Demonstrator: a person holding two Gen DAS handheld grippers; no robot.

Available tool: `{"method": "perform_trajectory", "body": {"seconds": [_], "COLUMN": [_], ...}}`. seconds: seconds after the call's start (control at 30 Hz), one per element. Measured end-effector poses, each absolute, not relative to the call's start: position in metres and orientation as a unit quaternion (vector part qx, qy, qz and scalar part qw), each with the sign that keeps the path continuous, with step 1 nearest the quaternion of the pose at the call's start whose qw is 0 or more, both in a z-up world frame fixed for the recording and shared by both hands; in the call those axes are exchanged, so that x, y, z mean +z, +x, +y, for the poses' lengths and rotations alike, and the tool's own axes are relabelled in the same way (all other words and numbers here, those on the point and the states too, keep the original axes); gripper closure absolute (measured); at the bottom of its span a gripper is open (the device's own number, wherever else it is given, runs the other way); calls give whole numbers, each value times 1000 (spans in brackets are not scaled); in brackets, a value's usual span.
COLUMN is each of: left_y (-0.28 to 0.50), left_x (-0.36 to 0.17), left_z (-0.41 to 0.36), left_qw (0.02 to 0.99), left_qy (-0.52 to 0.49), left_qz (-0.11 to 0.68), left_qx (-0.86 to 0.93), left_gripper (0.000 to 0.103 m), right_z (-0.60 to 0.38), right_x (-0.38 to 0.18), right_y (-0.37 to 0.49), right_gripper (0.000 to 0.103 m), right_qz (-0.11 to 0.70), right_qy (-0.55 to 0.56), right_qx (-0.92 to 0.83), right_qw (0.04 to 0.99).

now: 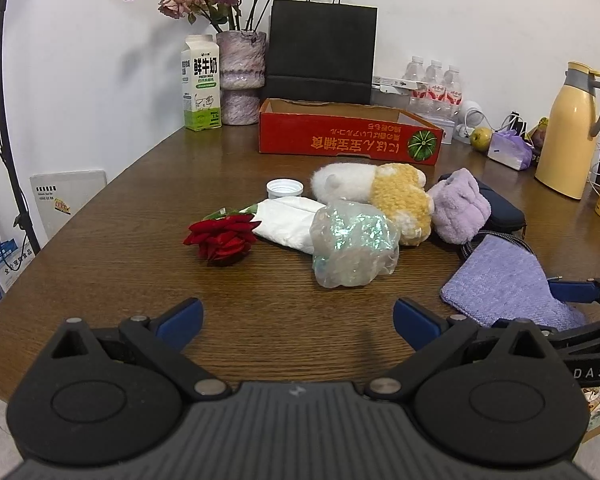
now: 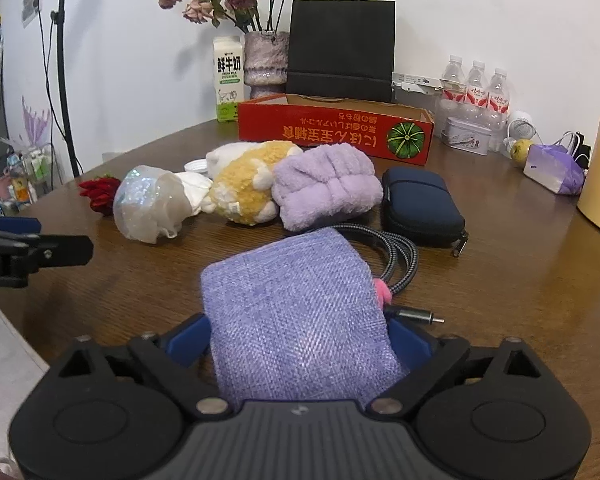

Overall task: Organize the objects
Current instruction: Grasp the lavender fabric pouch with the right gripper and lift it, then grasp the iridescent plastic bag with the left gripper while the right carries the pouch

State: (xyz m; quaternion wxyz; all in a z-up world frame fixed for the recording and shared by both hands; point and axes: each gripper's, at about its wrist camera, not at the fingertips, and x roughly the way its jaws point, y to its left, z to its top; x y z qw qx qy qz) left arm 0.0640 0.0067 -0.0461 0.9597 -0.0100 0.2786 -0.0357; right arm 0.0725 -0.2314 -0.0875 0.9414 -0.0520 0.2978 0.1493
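A purple woven pouch lies on the brown table. It fills the gap of my right gripper, whose blue pads touch both its sides. My left gripper is open over bare wood, short of the pile. The pile holds a red rose, a white tissue pack, a crumpled iridescent wrap, a white-and-yellow plush and a lilac fluffy piece. A navy zip case and a braided cable lie beside the pouch. Behind them sits an open red cardboard box.
Along the back wall stand a milk carton, a vase of dried roses, a black paper bag and water bottles. A yellow thermos stands at the right. A white lid lies by the plush.
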Motion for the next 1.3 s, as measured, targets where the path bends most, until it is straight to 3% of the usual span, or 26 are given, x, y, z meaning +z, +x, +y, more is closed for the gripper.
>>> {"method": "perform_trajectory", "body": {"seconds": [0.13,0.23,0.3,0.4,0.57,1.3], "left_y": [62,60,58,55,50,105], "left_x": [-47,-47,-46,-45,-42,-26], "left_z": [8,9,10,11,10,-27], "left_qw": [959,960,960,961,962,967], "left_qy": [-12,-14,-15,-16,-14,4], "left_qz": [280,279,278,275,269,255], "left_qx": [-35,-32,-31,-29,-30,-31], "left_gripper": [0,0,0,0,0,0], "right_z": [-227,-225,-226,-230,-233,-262], "right_x": [-85,-84,-83,-81,-75,-45], "right_y": [65,61,61,61,56,81], "right_gripper": [31,50,70,85,91,92], "right_qz": [288,283,283,281,265,209], "right_qy": [-59,-64,-57,-45,-36,-14], "right_qx": [159,158,160,158,158,121], "right_qw": [943,944,944,946,951,970]}}
